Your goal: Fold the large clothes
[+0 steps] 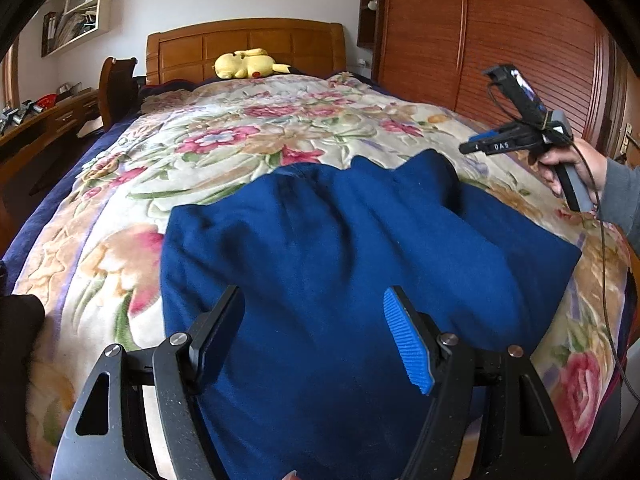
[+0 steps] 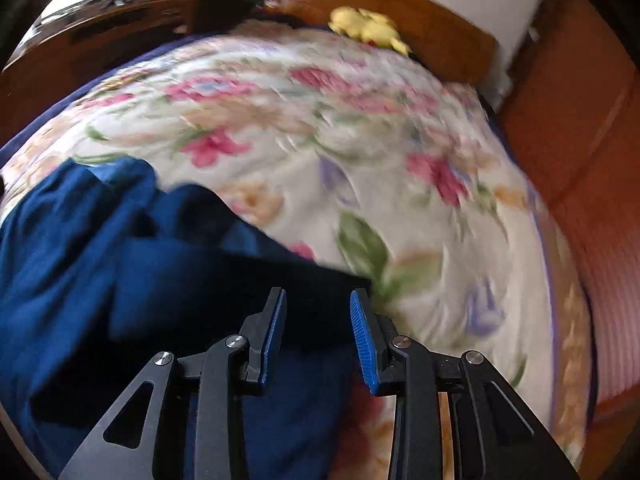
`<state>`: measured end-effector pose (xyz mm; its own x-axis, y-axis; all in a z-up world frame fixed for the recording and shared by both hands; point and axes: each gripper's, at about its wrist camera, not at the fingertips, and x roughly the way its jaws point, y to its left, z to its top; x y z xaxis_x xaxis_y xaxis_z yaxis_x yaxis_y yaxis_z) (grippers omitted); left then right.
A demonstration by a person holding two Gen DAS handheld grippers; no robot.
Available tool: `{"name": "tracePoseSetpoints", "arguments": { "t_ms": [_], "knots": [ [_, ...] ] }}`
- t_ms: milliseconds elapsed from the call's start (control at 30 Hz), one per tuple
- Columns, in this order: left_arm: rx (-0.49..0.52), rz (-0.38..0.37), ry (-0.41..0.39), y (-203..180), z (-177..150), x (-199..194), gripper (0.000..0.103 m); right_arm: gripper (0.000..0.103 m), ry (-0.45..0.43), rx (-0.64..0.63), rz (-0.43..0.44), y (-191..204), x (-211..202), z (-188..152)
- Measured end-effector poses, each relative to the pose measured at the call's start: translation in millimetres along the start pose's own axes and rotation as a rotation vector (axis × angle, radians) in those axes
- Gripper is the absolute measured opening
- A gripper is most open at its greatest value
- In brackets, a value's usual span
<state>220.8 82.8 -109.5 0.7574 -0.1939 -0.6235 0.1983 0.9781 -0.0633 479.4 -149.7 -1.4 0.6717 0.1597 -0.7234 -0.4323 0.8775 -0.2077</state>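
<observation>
- Both tongs stand with jaws apart and nothing pinched: the left gripper (image 1: 314,334) hangs wide over the near part of the blue garment (image 1: 340,248), its pads clear of the cloth.
- Off at the garment's right edge, the right gripper (image 2: 318,334) has a narrower gap and nothing between its pads; from the left wrist view it is raised above the bed, held by a hand (image 1: 568,168) in a grey sleeve.
- Lying bunched on the near half of the floral blanket (image 1: 224,140), the garment looks partly folded, with humps along its far edge.
- Spreading it on the bed probably gives a broad, soft surface for folding.
- Far off, a yellow plush toy (image 1: 248,64) rests against the wooden headboard (image 1: 248,40), well apart from the work.
</observation>
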Motion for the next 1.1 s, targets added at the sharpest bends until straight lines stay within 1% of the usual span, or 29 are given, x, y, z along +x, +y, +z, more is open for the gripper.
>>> {"name": "tracePoseSetpoints", "arguments": {
  "t_ms": [100, 233, 300, 367, 400, 433, 467, 500, 533, 600, 633, 667, 700, 733, 800, 833, 967, 1033, 1100],
  "knots": [
    [0.003, -0.011, 0.014, -4, -2, 3, 0.073, 0.034, 0.056, 0.048, 0.015, -13, 28, -9],
    [0.009, -0.013, 0.023, -8, -3, 5, 0.073, 0.034, 0.134, 0.155, 0.019, -27, 70, -12],
    [0.009, -0.013, 0.026, -7, -4, 7, 0.073, 0.034, 0.16, 0.222, 0.063, -38, 89, -8],
    [0.01, -0.014, 0.032, -8, -4, 8, 0.073, 0.034, 0.164, 0.262, 0.102, -40, 102, -4],
    [0.01, -0.014, 0.035, -8, -4, 9, 0.073, 0.025, 0.16, 0.266, 0.115, -40, 104, -3],
    [0.011, -0.014, 0.038, -8, -5, 10, 0.073, 0.019, 0.153, 0.26, 0.137, -40, 104, -2],
    [0.012, -0.014, 0.041, -9, -5, 10, 0.073, 0.007, 0.143, 0.242, 0.168, -38, 103, 0],
    [0.013, -0.014, 0.042, -9, -5, 10, 0.073, 0.002, 0.13, 0.214, 0.184, -34, 99, 0],
    [0.014, -0.013, 0.043, -10, -5, 10, 0.073, 0.0, 0.116, 0.178, 0.19, -29, 94, 0],
    [0.015, -0.013, 0.044, -10, -5, 10, 0.073, 0.0, 0.064, 0.146, 0.167, -27, 83, 0],
    [0.015, -0.009, 0.048, -10, -5, 10, 0.073, 0.0, 0.026, 0.152, 0.118, -30, 73, 1],
    [0.014, -0.005, 0.053, -10, -6, 12, 0.073, 0.0, 0.001, 0.174, 0.065, -40, 66, 0],
    [0.011, -0.004, 0.059, -9, -6, 13, 0.073, 0.0, 0.007, 0.212, -0.037, -54, 62, 1],
    [0.008, -0.004, 0.066, -8, -6, 15, 0.073, 0.0, 0.032, 0.256, -0.125, -70, 62, -1],
    [0.0, 0.002, 0.078, -7, -7, 17, 0.073, 0.0, 0.079, 0.336, -0.125, -94, 65, -9],
    [-0.003, 0.001, 0.078, -6, -7, 17, 0.073, 0.0, 0.074, 0.334, -0.116, -96, 63, -12],
    [-0.005, -0.002, 0.068, -5, -6, 16, 0.073, 0.0, 0.014, 0.284, -0.021, -75, 53, -11],
    [-0.001, -0.001, 0.07, -6, -7, 16, 0.073, 0.009, 0.002, 0.268, 0.017, -67, 50, -7],
    [0.002, 0.0, 0.072, -7, -7, 16, 0.073, 0.034, 0.015, 0.265, 0.059, -59, 56, -3]
  ]
}}
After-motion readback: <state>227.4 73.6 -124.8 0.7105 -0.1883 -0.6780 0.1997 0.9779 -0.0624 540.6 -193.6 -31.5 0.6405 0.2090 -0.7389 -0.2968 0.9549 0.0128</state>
